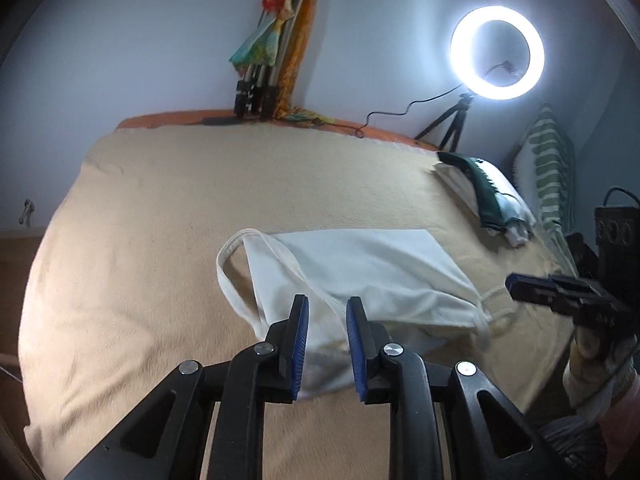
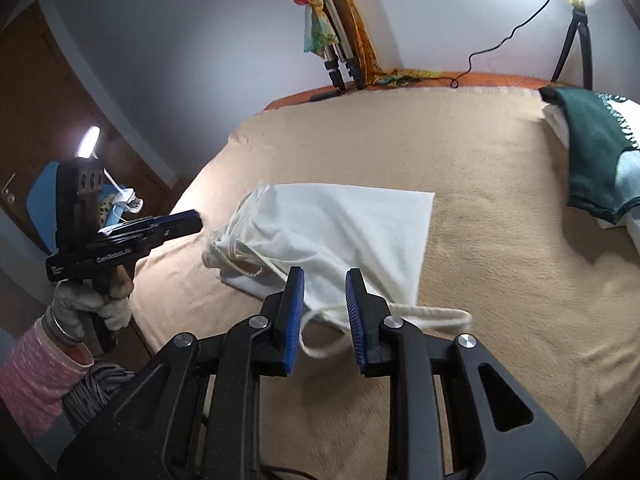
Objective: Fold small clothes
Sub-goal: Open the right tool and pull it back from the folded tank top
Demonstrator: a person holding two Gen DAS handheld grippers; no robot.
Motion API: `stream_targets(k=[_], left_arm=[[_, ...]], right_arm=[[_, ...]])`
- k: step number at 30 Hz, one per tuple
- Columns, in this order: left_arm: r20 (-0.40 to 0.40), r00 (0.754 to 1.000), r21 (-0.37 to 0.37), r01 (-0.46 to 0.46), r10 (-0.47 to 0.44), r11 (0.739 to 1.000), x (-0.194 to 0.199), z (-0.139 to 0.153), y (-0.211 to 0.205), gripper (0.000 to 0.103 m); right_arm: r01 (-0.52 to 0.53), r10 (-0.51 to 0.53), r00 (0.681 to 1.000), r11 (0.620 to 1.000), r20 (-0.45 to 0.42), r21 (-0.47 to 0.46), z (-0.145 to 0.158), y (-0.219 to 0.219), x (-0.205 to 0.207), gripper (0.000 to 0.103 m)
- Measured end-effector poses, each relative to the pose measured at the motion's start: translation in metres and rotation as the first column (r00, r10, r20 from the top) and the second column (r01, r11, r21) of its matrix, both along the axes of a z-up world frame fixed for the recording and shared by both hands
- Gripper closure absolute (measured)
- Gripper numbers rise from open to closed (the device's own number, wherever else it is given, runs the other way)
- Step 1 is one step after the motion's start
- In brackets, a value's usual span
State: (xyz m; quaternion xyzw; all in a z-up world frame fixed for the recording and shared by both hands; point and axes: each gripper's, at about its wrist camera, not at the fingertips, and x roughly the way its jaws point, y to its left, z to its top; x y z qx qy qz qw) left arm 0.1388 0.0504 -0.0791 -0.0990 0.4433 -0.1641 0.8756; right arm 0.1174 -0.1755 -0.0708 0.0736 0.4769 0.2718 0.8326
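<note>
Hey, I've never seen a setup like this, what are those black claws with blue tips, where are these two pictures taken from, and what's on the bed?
They are hand-held grabbers, one per hand. Each picture comes from a camera on one tool, looking along its fingers. The first shows the left tool, the second the right tool; each also shows the other at its edge. Both stand open and hold nothing. On the beige blanket lies a white garment with thin straps, partly folded. Farther back sits a pile of clothes, and a ring light shines by the wall.
</note>
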Motion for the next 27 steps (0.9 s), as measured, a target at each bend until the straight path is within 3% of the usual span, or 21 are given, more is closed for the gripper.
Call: stream_targets(k=[5, 11, 15, 18, 23, 27], left_arm=[[-0.114, 0.993, -0.022, 0.001, -0.004, 1.000, 0.027, -0.031, 0.000, 0.087], [-0.186, 0.976, 0.011, 0.114, -0.110, 0.993, -0.014, -0.044, -0.002, 0.086], [-0.184, 0.973, 0.093, 0.155, -0.136, 0.984, -0.047, -0.041, -0.001, 0.086], [-0.126, 0.983, 0.101, 0.145, -0.132, 0.984, -0.055, -0.022, -0.002, 0.084], [-0.047, 0.989, 0.091, 0.142, -0.138, 0.986, -0.021, 0.005, -0.018, 0.077], [-0.113, 0.983, 0.052, 0.149, -0.142, 0.988, 0.027, -0.005, -0.035, 0.071]], right_arm=[[-0.019, 0.017, 0.999, 0.998, -0.033, -0.052, -0.019, 0.023, 0.017, 0.080], [-0.044, 0.034, 0.994, 0.994, -0.100, -0.100, -0.042, 0.023, 0.020, 0.080], [-0.074, 0.058, 0.989, 0.990, -0.132, -0.118, -0.048, 0.020, 0.013, 0.080], [-0.099, 0.083, 0.989, 0.986, -0.125, -0.131, -0.042, 0.019, 0.006, 0.080], [-0.095, 0.088, 0.993, 0.991, -0.083, -0.091, -0.028, 0.023, 0.004, 0.080], [-0.095, 0.083, 0.991, 0.989, -0.105, -0.117, -0.038, 0.032, 0.006, 0.080]])
